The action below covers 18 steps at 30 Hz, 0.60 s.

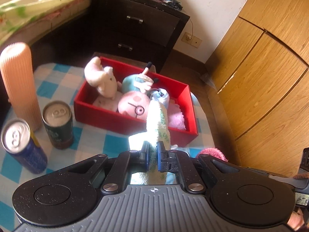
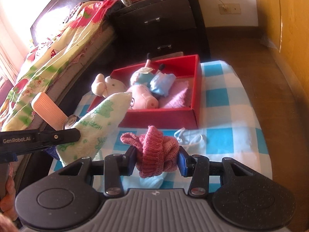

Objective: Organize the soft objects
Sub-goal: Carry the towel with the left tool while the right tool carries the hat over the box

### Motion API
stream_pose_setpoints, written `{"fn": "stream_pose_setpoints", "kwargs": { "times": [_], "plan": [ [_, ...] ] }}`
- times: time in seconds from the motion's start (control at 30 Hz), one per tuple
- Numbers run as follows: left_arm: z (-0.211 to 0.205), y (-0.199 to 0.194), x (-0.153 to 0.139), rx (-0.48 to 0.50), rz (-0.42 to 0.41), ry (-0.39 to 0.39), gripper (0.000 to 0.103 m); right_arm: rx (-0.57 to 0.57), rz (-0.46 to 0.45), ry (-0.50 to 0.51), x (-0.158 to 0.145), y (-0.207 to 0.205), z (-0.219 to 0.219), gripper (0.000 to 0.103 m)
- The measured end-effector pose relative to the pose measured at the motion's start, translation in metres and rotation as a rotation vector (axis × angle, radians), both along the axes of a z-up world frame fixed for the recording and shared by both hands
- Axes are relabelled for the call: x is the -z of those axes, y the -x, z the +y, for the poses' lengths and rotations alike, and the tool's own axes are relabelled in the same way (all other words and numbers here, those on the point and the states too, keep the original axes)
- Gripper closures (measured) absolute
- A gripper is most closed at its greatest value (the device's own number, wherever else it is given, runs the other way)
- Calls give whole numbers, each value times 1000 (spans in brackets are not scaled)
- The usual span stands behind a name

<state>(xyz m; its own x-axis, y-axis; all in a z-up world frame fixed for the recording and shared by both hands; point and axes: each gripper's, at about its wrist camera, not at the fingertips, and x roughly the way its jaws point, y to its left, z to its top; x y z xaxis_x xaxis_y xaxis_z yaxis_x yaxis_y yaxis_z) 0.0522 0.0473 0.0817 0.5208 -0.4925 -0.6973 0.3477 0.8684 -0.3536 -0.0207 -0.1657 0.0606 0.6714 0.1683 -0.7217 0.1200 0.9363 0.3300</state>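
A low table draped in a blue-and-white checked cloth carries an open red rectangular cardboard box, which sits toward the far end of the cloth. Left of the box in the left wrist view stand a tall ribbed peach-coloured cylinder, a dark green drink can with a silver top just beside it, and a blue drink can with a silver top nearer the camera. In front of the box's near right corner, a crumpled pale blue face mask with white ear loops lies flat on the cloth, close to the box wall
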Motion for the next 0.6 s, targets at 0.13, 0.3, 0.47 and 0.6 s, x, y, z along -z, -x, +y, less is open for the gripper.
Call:
{"fn": "stream_pose_setpoints", "kwargs": {
  "times": [0.13,0.3,0.47,0.6],
  "plan": [
    [-4,-7,-8,-10,-40,-25,99,-9,-10,8,-3,-10,6,82],
    [-10,-18,-17,-32,-98,-69,99,-15,-23,24,-8,-24,12,82],
    [-11,-31,-21,-52,-120,-83,99,-11,-38,44,-13,-40,13,82],
    [-17,-42,-22,-61,-144,-112,99,-12,-58,62,-19,-57,17,82]
  ]
}}
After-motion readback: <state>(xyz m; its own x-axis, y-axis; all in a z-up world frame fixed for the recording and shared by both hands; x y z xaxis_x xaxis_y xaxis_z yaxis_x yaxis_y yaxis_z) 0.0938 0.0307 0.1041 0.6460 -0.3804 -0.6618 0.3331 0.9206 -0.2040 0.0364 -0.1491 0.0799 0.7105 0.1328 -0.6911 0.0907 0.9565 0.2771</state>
